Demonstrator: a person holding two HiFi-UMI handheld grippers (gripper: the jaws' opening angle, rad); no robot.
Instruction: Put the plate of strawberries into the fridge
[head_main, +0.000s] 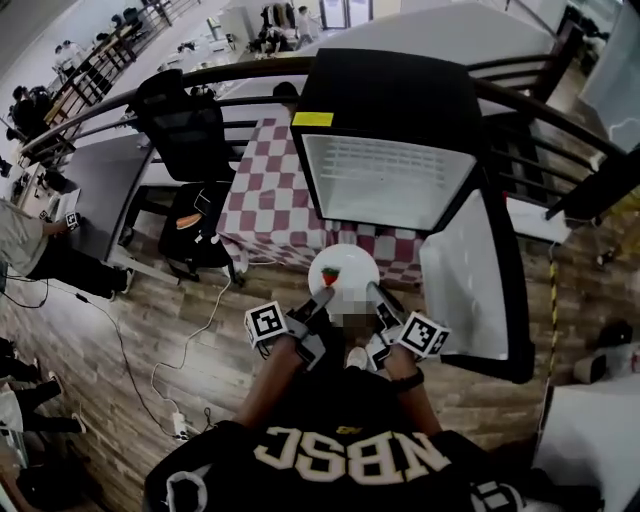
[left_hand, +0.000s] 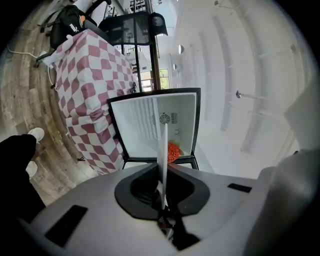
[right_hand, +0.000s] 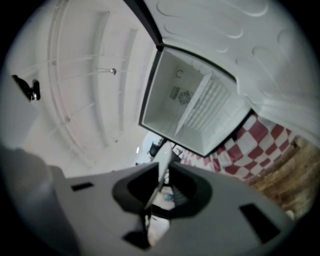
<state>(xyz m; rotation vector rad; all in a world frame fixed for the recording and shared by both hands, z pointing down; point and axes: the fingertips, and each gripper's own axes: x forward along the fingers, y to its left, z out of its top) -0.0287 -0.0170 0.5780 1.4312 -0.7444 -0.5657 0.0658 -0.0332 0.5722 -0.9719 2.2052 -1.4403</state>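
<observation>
A white plate (head_main: 345, 262) carrying a red strawberry (head_main: 331, 275) is held level between both grippers, just in front of the open fridge (head_main: 385, 180). My left gripper (head_main: 319, 300) is shut on the plate's left rim and my right gripper (head_main: 376, 296) on its right rim. In the left gripper view the plate (left_hand: 162, 150) shows edge-on as a thin white line running into the left gripper (left_hand: 163, 199), with the strawberry (left_hand: 172, 151) beside it and the fridge's white interior (left_hand: 145, 130) behind. In the right gripper view the plate's rim (right_hand: 163, 161) sits in the right gripper (right_hand: 152, 200), below the fridge (right_hand: 195, 107).
The fridge stands on a table with a red-and-white checked cloth (head_main: 268, 200), its door (head_main: 470, 270) swung open to the right. A black chair (head_main: 185, 130) and a bag stand to the left. Cables (head_main: 190, 340) lie on the wooden floor. A railing (head_main: 560, 120) runs behind.
</observation>
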